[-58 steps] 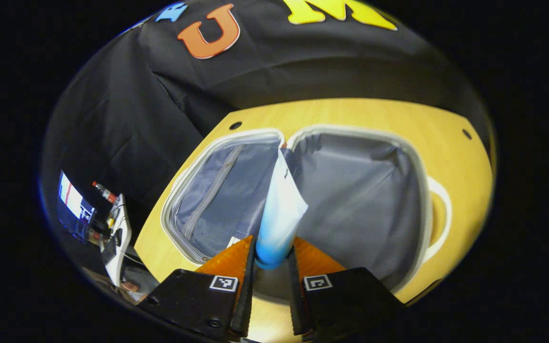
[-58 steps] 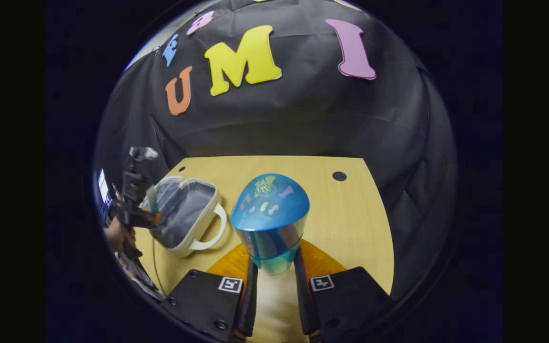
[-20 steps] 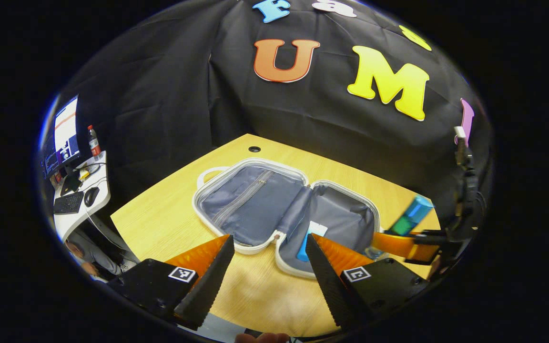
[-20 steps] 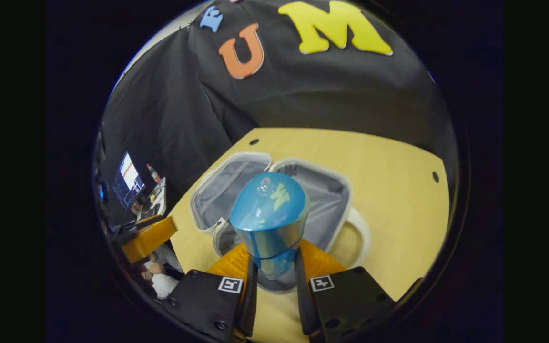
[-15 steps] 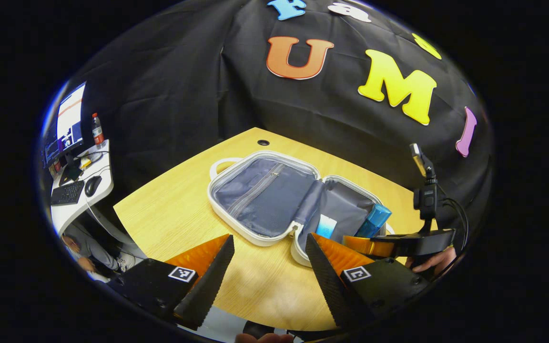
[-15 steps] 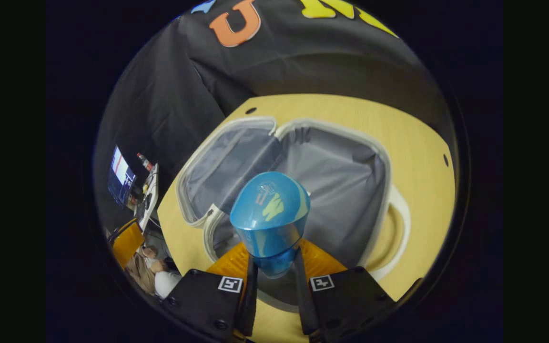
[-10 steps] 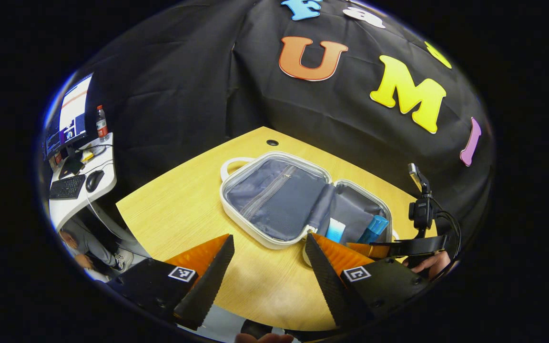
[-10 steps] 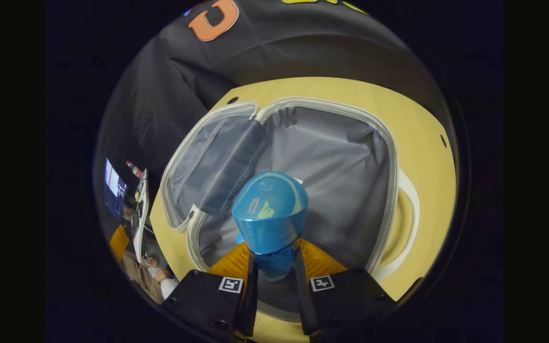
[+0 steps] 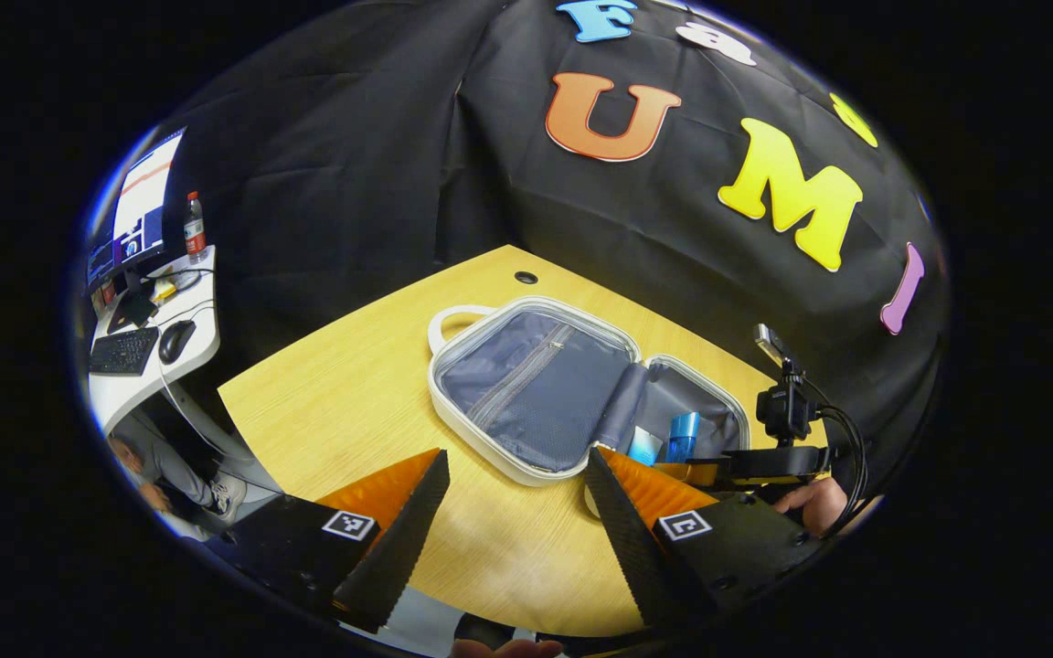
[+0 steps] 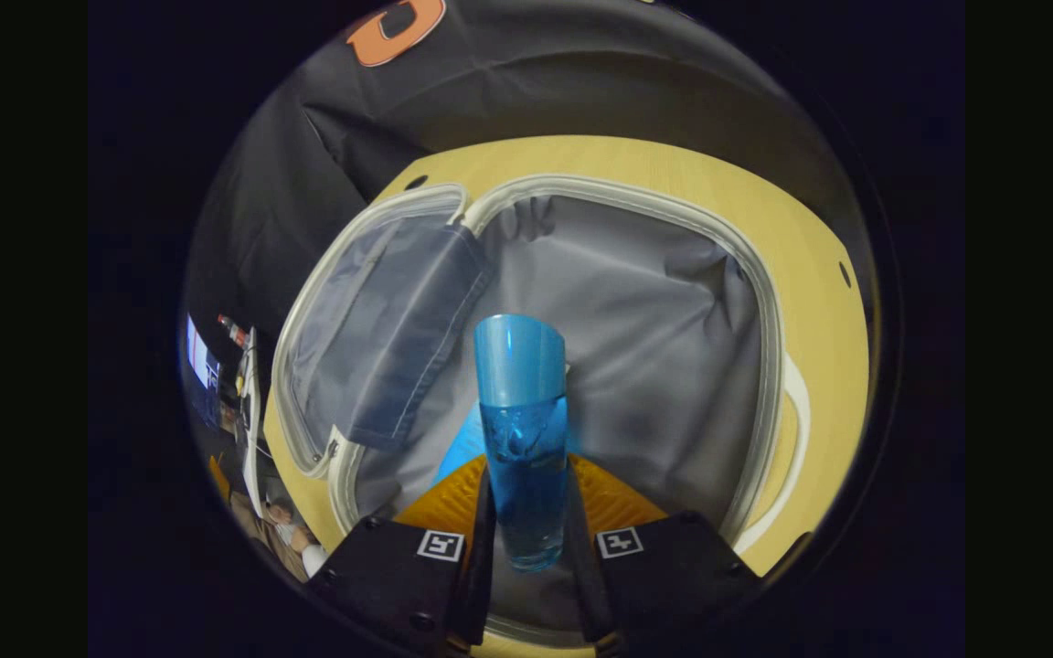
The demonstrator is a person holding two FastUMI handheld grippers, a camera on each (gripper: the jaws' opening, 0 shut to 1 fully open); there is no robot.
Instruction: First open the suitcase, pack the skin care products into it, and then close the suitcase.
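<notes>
Suitcase open flat on table; tube already in right half. Right gripper jaws clamp blue bottle inside same half. Left gripper jaws wide, empty. Left to do: release, closing.

Suitcase lining matt grey cloth; bottle glossy translucent blue plastic; table smooth light wood.

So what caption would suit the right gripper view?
Right gripper holds a blue bottle over the open suitcase.
</notes>
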